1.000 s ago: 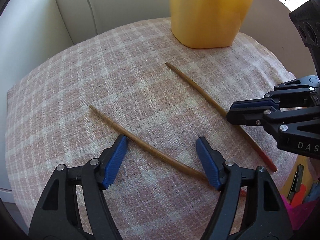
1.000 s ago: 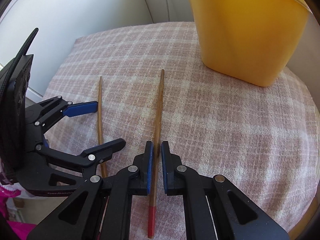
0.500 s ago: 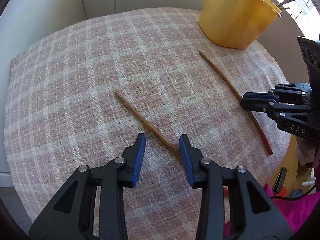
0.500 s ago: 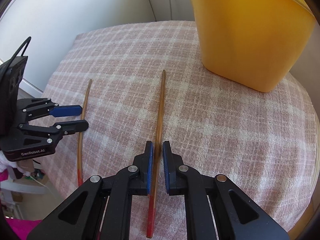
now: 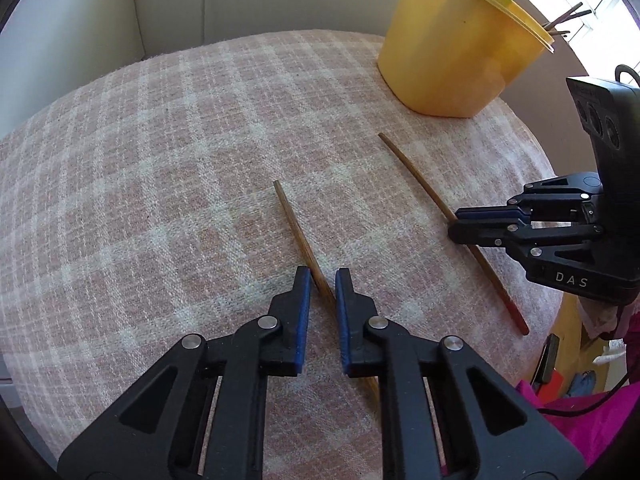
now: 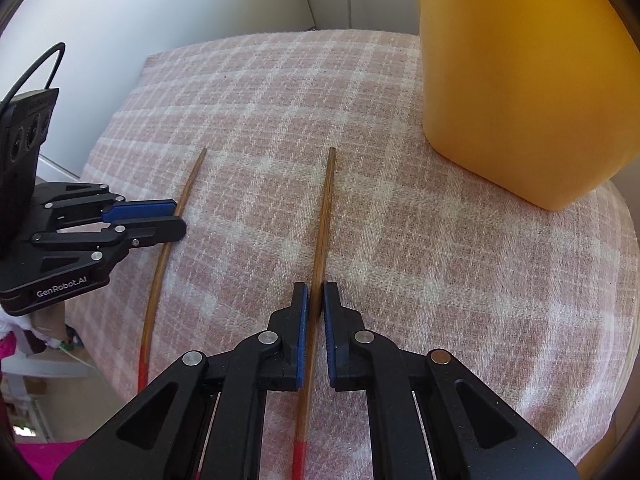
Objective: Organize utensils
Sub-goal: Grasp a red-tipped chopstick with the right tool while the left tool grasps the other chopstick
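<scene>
Left gripper [image 5: 322, 280] jaws have narrowed since 0.5 s ago, now clamped on the left chopstick [image 5: 298, 232]. Right gripper [image 6: 315, 296] stays pinched on the right chopstick [image 6: 325, 216]. Both chopsticks lie on the plaid cloth [image 5: 160, 160], near the yellow container [image 5: 456, 52].

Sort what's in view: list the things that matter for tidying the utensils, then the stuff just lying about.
For the job:
- left chopstick, left gripper closed around it
- right chopstick, right gripper clamped on it
- yellow tub already holding utensils

Just there:
- checked cloth
- pink items off the table's edge
</scene>
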A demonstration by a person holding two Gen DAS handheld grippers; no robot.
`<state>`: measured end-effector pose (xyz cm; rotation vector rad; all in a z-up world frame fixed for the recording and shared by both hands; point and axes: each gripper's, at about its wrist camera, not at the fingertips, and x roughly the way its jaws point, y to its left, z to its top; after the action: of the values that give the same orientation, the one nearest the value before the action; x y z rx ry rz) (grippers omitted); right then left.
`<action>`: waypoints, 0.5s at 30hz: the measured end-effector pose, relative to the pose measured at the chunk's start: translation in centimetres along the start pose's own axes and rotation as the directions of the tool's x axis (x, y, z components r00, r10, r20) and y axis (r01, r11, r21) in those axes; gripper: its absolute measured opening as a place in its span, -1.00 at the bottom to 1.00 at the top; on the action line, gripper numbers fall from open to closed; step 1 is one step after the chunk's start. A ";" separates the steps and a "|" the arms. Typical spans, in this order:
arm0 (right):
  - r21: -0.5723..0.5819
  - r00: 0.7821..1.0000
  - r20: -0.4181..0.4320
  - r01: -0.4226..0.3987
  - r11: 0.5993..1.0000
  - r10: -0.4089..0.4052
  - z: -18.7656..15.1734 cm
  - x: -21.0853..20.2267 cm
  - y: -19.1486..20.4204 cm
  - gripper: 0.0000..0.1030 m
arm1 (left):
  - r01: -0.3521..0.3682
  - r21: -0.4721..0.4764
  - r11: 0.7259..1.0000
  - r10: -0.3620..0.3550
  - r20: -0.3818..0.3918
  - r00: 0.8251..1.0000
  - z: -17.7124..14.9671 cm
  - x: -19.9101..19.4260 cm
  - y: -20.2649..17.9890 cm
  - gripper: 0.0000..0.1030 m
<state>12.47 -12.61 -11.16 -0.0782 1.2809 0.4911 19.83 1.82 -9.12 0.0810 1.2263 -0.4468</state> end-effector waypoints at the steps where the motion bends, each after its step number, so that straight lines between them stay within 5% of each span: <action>1: 0.004 1.000 0.000 0.000 1.000 0.000 -0.1 -0.1 -0.1 -0.88 | 0.002 0.020 1.000 -0.002 0.003 1.000 0.1 0.0 -0.4 -0.81; 8: -0.019 0.999 -0.019 0.038 0.999 -0.038 -0.2 -0.7 -0.4 -0.88 | -0.021 0.028 0.999 0.023 -0.081 0.996 1.0 1.0 -1.0 -0.75; 15: -0.018 0.998 -0.031 0.045 0.999 -0.045 0.9 0.2 -0.5 -0.88 | 0.007 0.004 1.000 -0.007 -0.037 0.999 -0.6 0.8 -0.5 -0.81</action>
<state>13.47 -12.68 -11.22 -0.1299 1.3031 0.4639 19.35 1.28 -9.93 0.0889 1.2629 -0.4556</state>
